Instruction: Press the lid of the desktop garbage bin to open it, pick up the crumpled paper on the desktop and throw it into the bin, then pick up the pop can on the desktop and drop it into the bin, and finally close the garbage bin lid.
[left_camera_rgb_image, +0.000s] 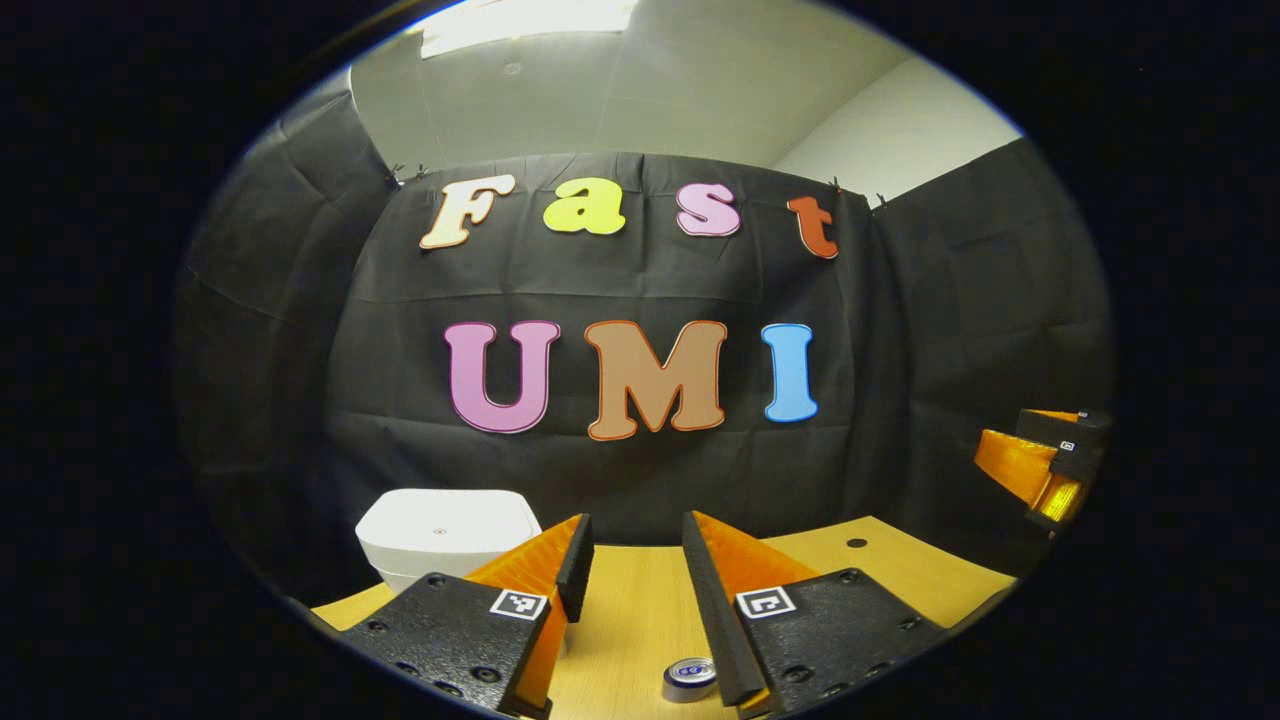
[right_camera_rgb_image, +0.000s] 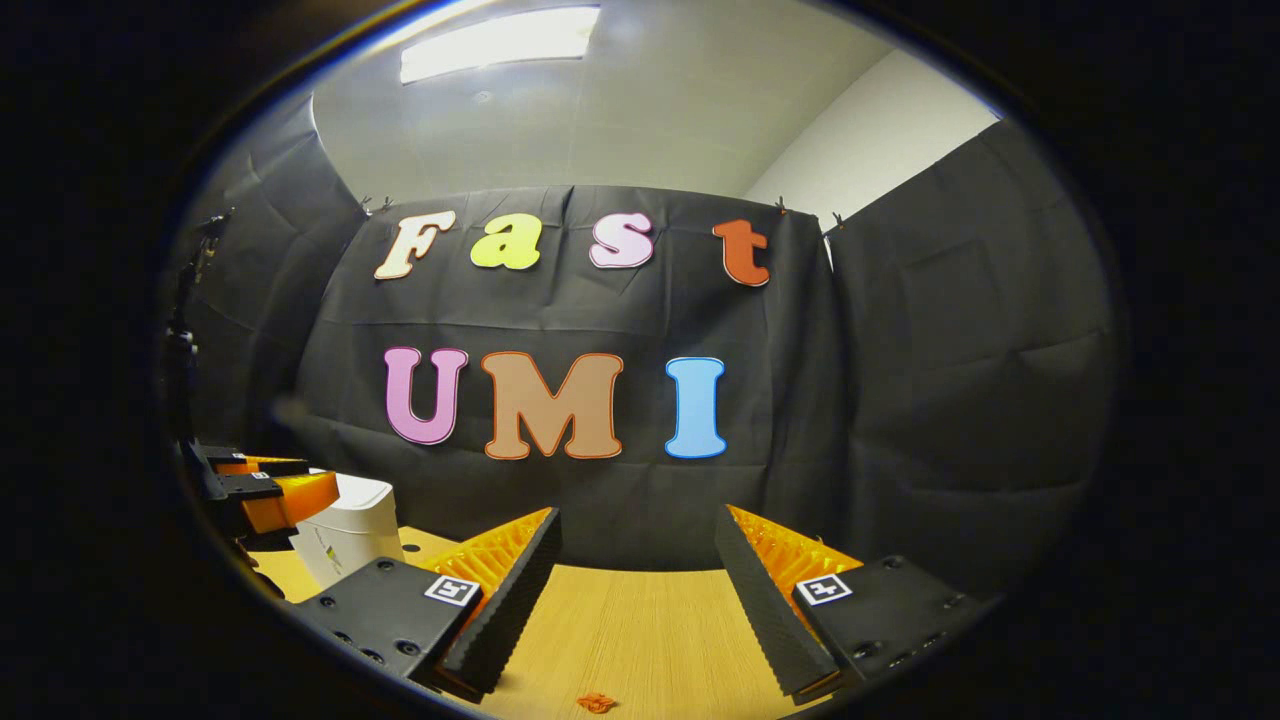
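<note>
in the left gripper view we see our left gripper (left_camera_rgb_image: 636, 540) held above the wooden table (left_camera_rgb_image: 640, 610), its fingers spread apart with nothing between them. the white garbage bin (left_camera_rgb_image: 440, 535) stands on the table to the left of those fingers, near the black cloth wall, with its lid down. low between the fingers, close to the right one, the silver top of the pop can (left_camera_rgb_image: 690, 676) shows on the table. at the far right edge of this view the other gripper appears, well apart from the bin.

in the right gripper view our right gripper (right_camera_rgb_image: 636, 545) also hangs open and empty over the table. here the bin sits at the left, partly hidden behind the left gripper. a small orange scrap (right_camera_rgb_image: 597, 703) lies on the wood at the bottom edge, between the fingers; we cannot tell what it is.
</note>
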